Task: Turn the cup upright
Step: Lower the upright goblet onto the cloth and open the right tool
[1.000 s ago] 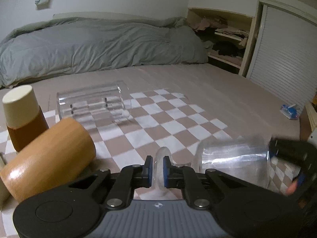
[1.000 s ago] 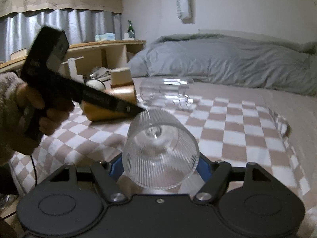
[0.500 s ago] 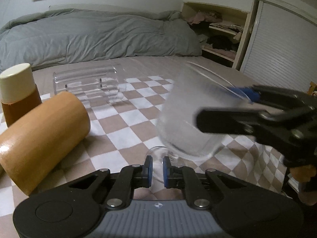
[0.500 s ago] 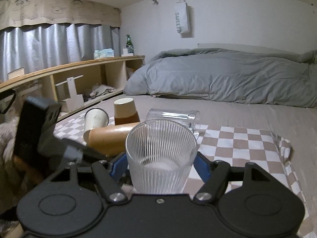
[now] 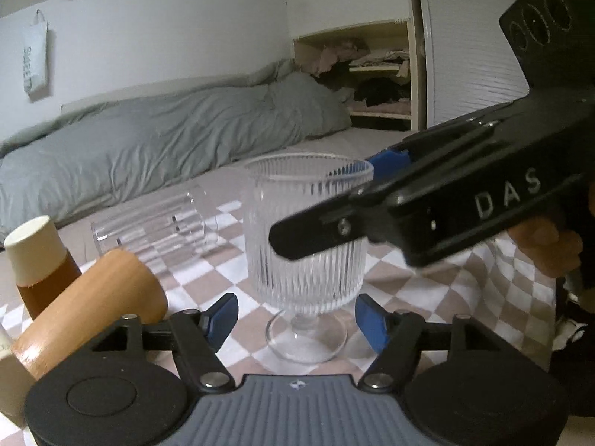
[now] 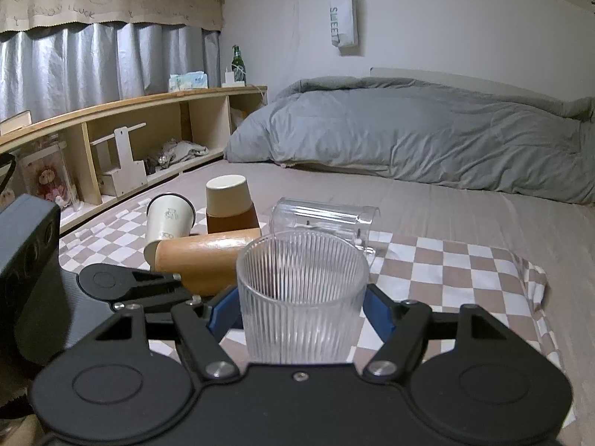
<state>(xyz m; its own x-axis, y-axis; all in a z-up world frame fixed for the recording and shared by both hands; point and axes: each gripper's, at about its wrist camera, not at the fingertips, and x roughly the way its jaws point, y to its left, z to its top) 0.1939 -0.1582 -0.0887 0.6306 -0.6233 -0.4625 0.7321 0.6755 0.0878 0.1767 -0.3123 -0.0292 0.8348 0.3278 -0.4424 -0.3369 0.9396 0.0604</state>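
Observation:
A ribbed clear glass goblet stands upright with its foot on the checkered cloth. My right gripper is shut on the goblet's bowl; its black body crosses the left wrist view. My left gripper is open, its blue pads on either side of the goblet's stem and foot, touching nothing.
A wooden cup lies on its side at the left, next to an upside-down brown and cream cup. A clear plastic mug lies behind. A white mug lies tilted. Grey duvet and shelves lie beyond.
My right gripper turned the goblet from lying on its side to upright and set its foot on the cloth. My left gripper went from shut to open.

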